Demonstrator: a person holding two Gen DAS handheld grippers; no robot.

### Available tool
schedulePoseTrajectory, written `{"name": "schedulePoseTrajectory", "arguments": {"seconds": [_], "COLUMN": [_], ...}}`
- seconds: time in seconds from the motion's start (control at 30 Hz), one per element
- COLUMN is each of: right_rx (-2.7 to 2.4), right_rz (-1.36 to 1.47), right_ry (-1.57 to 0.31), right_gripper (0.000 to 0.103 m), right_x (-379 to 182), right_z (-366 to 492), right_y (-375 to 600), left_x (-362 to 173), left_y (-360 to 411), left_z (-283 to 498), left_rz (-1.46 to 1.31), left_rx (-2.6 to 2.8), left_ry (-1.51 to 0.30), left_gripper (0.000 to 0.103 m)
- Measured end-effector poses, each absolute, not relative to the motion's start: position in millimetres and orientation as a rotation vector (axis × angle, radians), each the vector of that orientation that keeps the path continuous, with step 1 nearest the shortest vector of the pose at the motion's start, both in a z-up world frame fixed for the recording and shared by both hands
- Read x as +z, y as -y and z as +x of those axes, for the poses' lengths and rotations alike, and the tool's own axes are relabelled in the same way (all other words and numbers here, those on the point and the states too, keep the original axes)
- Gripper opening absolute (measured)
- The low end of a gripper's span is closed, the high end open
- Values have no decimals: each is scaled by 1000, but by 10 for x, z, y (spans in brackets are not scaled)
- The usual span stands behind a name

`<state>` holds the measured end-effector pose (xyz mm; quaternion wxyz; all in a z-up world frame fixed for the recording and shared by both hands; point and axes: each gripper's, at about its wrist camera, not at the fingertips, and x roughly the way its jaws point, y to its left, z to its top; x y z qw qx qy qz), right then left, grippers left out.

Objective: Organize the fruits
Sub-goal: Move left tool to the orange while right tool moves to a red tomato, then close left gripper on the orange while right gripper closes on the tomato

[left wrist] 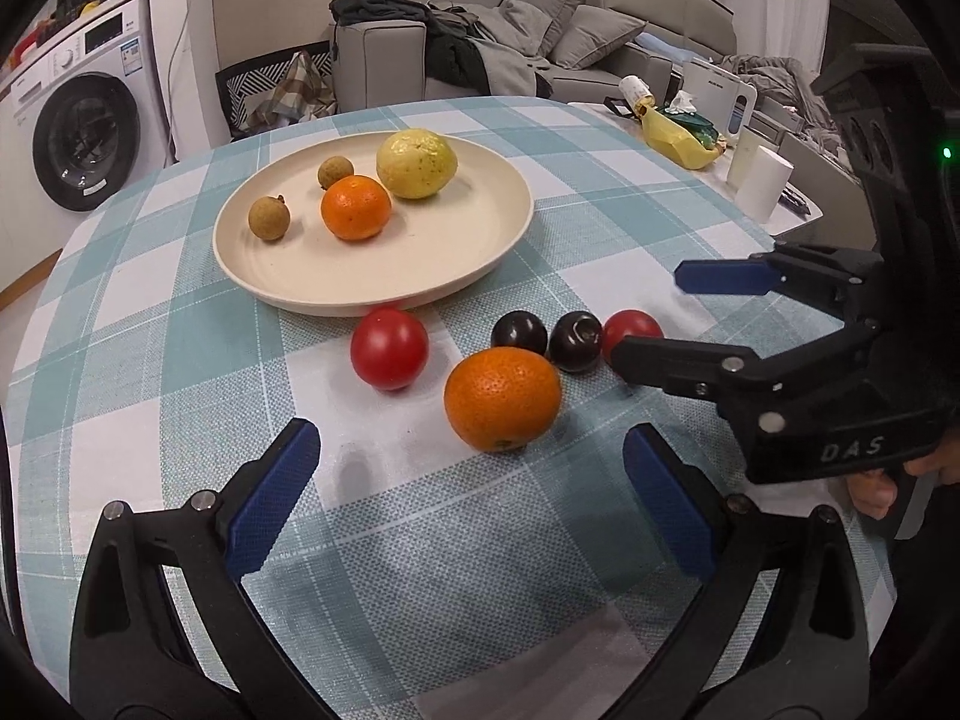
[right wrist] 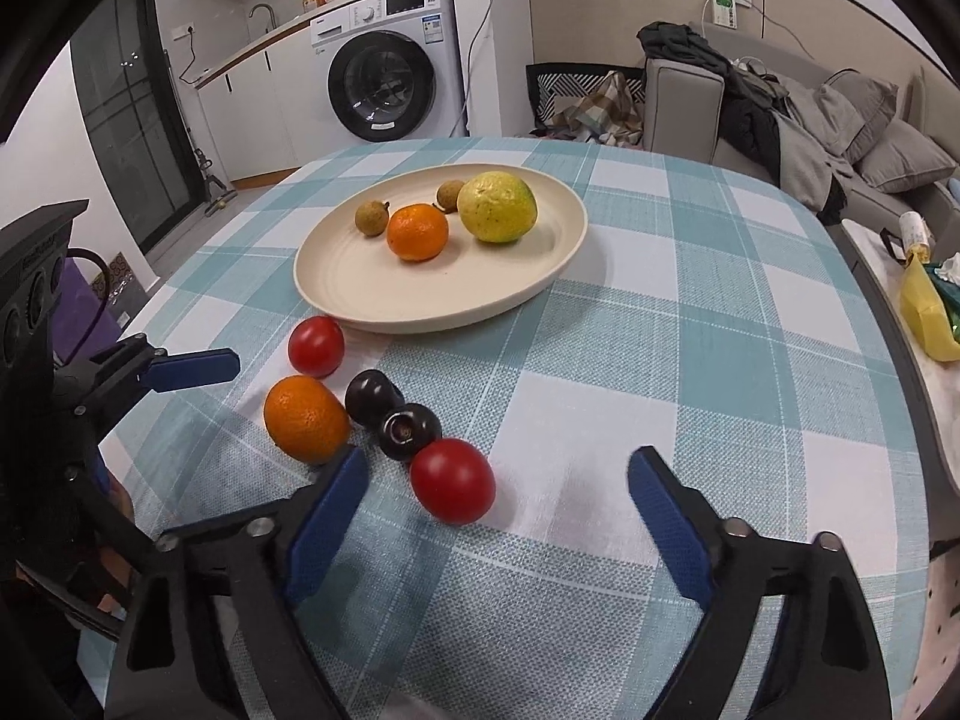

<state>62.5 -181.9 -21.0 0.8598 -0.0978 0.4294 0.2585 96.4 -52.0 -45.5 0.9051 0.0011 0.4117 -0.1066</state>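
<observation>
A cream plate [left wrist: 468,258] [right wrist: 360,288] holds a yellow-green citrus [left wrist: 416,163], a small orange [left wrist: 355,207] and two brown longans [left wrist: 269,217]. On the checked cloth before it lie a large orange [left wrist: 501,398] [right wrist: 306,419], two red tomatoes [left wrist: 389,348] [right wrist: 453,480], and two dark plums [left wrist: 519,333] [right wrist: 409,431]. My left gripper [left wrist: 471,480] is open and empty, just short of the large orange. My right gripper [right wrist: 498,498] is open, with the near tomato between its fingers; it also shows in the left wrist view [left wrist: 651,315].
The round table's edge [left wrist: 798,228] curves at right. Beyond it a side table holds a yellow bag [left wrist: 675,141] and white cups [left wrist: 762,183]. A washing machine [right wrist: 384,72] and a grey sofa [left wrist: 540,42] stand behind.
</observation>
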Motion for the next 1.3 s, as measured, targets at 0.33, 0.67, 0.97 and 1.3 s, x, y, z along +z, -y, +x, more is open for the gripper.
{"name": "schedulePoseTrajectory", "arguments": {"seconds": [0.33,0.67,0.97,1.3], "right_rx": [606,620,621,618], "right_rz": [-189,-202,-208,-223], "right_ry": [-941,-948,-953,-945], "right_gripper": [63,50,47,42], "right_x": [-271,-300,-311,-328], "right_z": [622,595,598,593], "right_y": [1800,1774,1774,1747], "left_x": [-463,-482,-492,-496], "left_y": [521,475,481,523], "left_z": [992,1037,1076,1106], "left_rz": [-24,-67,-89,-87], "left_rx": [-249,-272,-286,-293], "left_ry": [-856,-870,-872,-875], "left_gripper": [77,62,58,51]}}
